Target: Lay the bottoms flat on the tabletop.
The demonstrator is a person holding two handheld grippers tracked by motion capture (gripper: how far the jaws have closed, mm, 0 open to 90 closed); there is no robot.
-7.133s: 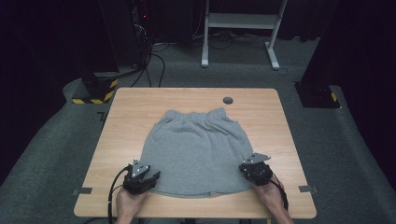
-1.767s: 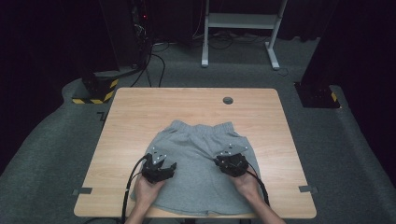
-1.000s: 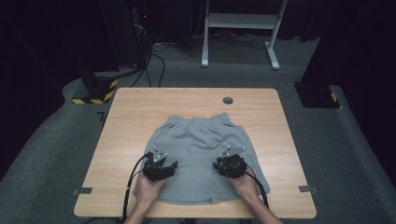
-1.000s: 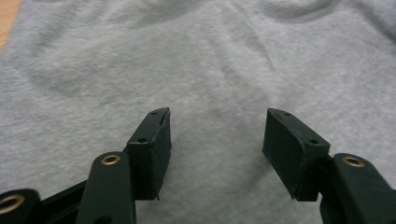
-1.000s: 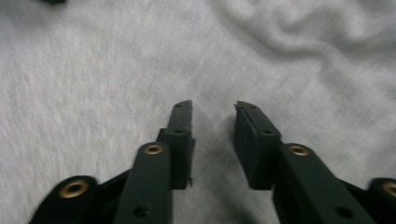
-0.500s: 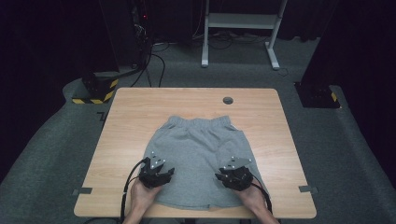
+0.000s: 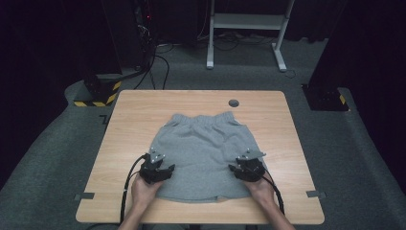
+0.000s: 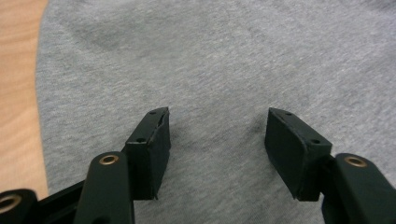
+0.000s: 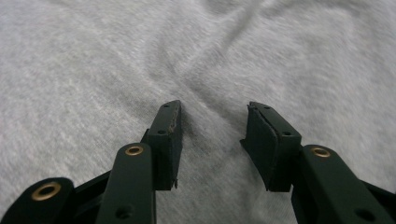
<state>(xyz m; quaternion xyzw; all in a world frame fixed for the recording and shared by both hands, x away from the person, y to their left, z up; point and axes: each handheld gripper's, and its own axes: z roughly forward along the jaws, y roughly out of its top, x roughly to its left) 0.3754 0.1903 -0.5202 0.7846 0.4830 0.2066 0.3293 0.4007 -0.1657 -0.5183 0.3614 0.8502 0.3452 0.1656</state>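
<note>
Grey shorts (image 7: 203, 158) flat mid-table, waistband toward far edge, hem near front edge (image 7: 191, 218). Left gripper (image 7: 157, 168) and right gripper (image 7: 247, 167) over the leg halves, jaws parted, both just been opening, nothing pinched. Spread mostly done; centre wrinkle left, no fold yet.

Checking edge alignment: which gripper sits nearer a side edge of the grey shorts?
The left gripper. Its own view shows the shorts' side edge and bare table just beside its jaws; the right gripper has grey fabric all around.
</note>
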